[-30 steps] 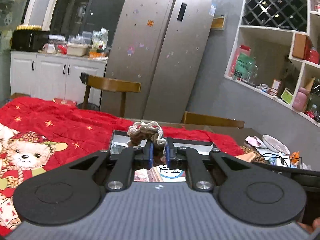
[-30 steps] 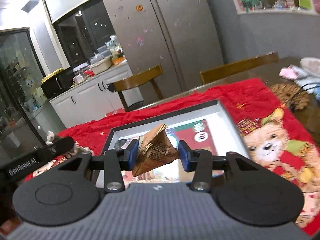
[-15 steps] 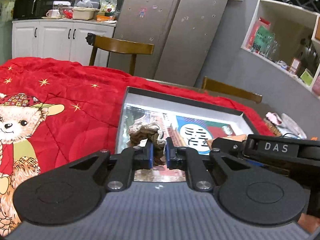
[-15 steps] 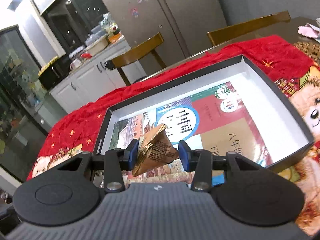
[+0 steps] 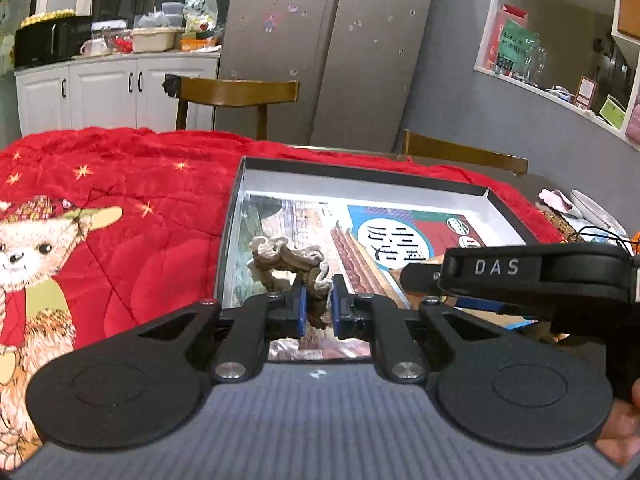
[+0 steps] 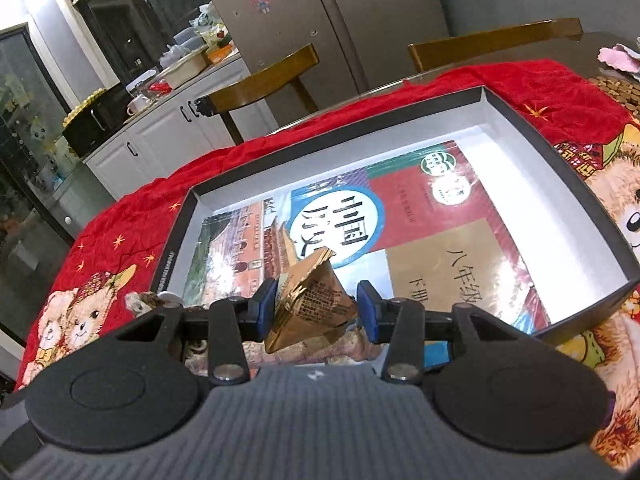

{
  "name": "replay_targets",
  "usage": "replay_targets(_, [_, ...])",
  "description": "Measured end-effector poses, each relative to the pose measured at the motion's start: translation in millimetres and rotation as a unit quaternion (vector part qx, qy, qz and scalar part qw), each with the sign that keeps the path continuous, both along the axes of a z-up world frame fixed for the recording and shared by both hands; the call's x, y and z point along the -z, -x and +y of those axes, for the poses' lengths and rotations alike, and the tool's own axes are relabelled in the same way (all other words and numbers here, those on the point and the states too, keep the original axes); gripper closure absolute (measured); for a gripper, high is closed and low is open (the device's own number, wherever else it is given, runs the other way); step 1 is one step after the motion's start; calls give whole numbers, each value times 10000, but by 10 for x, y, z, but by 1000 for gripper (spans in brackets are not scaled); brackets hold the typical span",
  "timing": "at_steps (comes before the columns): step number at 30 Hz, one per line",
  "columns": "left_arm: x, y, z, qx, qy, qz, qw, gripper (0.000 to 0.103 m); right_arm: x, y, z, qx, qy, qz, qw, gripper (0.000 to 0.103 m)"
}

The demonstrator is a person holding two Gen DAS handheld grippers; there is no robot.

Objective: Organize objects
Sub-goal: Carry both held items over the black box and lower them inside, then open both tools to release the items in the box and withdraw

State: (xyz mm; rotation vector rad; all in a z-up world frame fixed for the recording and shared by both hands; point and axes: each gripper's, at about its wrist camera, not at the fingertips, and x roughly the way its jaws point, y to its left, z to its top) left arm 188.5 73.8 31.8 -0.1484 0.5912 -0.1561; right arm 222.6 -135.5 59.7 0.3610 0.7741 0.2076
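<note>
- The left gripper [image 5: 319, 310] has its jaws nearly closed, pinching a brown-and-cream crocheted scrunchie [image 5: 288, 261] that stands up ahead of the blue pads [image 5: 299, 311].
- The right gripper [image 6: 317, 308] has its jaws partly closed on a gold foil packet [image 6: 310, 300], pyramid-shaped, printed with small dark text too fine to read; its pointed tip rises ahead of the jaws.
- Ahead of and below both pairs of jaws lies a shallow black box [image 6: 532, 128] with a white inside, resting on a red quilt [image 5: 132, 184] printed with teddy bears and gold stars.
- Flat in the box is a textbook [image 6: 416, 216]. Its cover shows large Chinese characters in a white circle ringed with blue, a round green logo on red, and on a tan panel the characters "八年级" with "下册" partly cut off beside the right jaws.
- In the left wrist view, the right gripper's black body to the right of the jaws bears the letters "DAS" [image 5: 496, 267].
- Beyond the box stand wooden chairs [image 5: 236, 94] and a grey fridge [image 5: 320, 40] with small stickers.
</note>
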Motion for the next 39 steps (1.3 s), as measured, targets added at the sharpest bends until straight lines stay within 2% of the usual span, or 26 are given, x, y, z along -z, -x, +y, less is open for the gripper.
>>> replay_targets(7, [56,-43,52,-69,80,156,9998,89,12,21,89,-96,282,-81,9995,56])
replay_targets(17, [78,-105,117,-74,197,289,9994,88,8,62,93,-155,241,-205,9994,51])
replay_targets(22, [86,-120,140,-159,249,345,9990,87,-18,83,60,-136,109,-232,9996,39])
replay_targets(23, [85,-126,147,-189,263,373,9988,84,-29,92,50,-146,70,-245,9996,37])
replay_targets(24, [83,-133,156,-222,276,415,9985,75,-39,100,41,-148,38,-252,9996,37])
replay_targets(30, [-40,-87,192,-91,393,323,9987,51,-226,201,-24,-106,-110,-444,9989,33])
replay_targets(33, [-210,-16,235,22,492,106,9987,41,-431,362,-70,-93,-148,-853,9962,29])
replay_targets(34, [-281,12,255,50,512,16,9987,34,-499,426,-90,-88,-160,-1017,9947,24])
replay_targets(36, [-409,74,289,61,518,-190,9985,28,-631,580,-114,-113,-156,-1336,9909,18])
replay_targets(39, [-572,163,320,17,417,-445,9981,27,-790,801,-151,-203,-30,-1708,9851,16])
